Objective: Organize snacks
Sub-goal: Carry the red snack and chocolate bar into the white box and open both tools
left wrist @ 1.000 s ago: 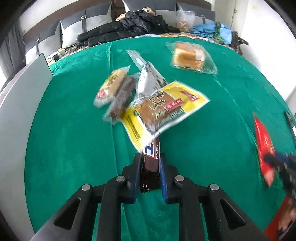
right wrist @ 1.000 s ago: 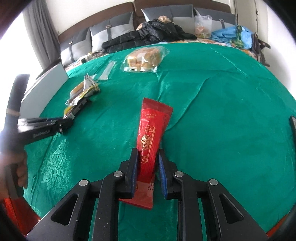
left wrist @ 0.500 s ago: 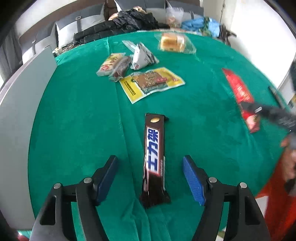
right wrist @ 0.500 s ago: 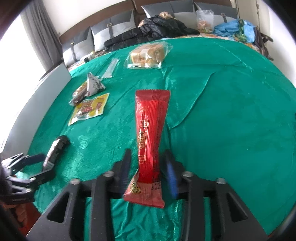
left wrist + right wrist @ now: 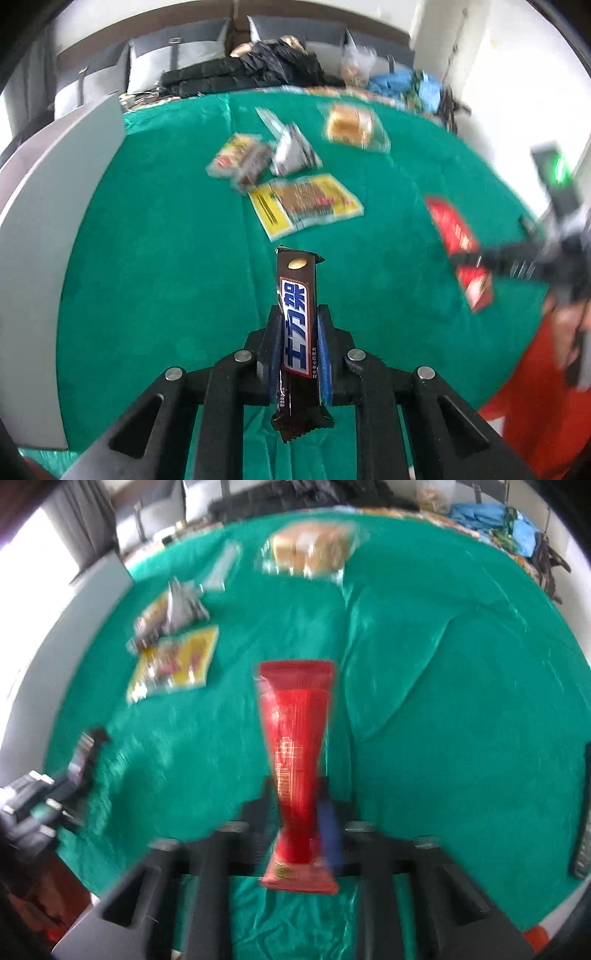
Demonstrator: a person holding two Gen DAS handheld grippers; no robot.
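A dark brown chocolate bar (image 5: 297, 325) with a blue and white label sticks out forward, and my left gripper (image 5: 298, 315) is shut on its lower half. In the right wrist view, my right gripper (image 5: 297, 794) is shut on the lower part of a long red snack packet (image 5: 297, 731), which is blurred. That red packet (image 5: 456, 236) also shows at the right of the left wrist view, above the green tablecloth (image 5: 166, 240). The left gripper and its chocolate bar (image 5: 86, 749) appear at the left edge of the right wrist view.
Further back on the cloth lie a yellow packet (image 5: 306, 205), a silver pouch (image 5: 293, 155), two small wrapped bars (image 5: 240, 162) and a clear bag of bread (image 5: 351, 125). A grey board (image 5: 44, 221) borders the left side. A sofa with a black jacket (image 5: 251, 66) stands behind.
Half a second ago both grippers stood open with the bars lying on the cloth; both have now closed on them again. The left gripper has drawn back from the snack pile.
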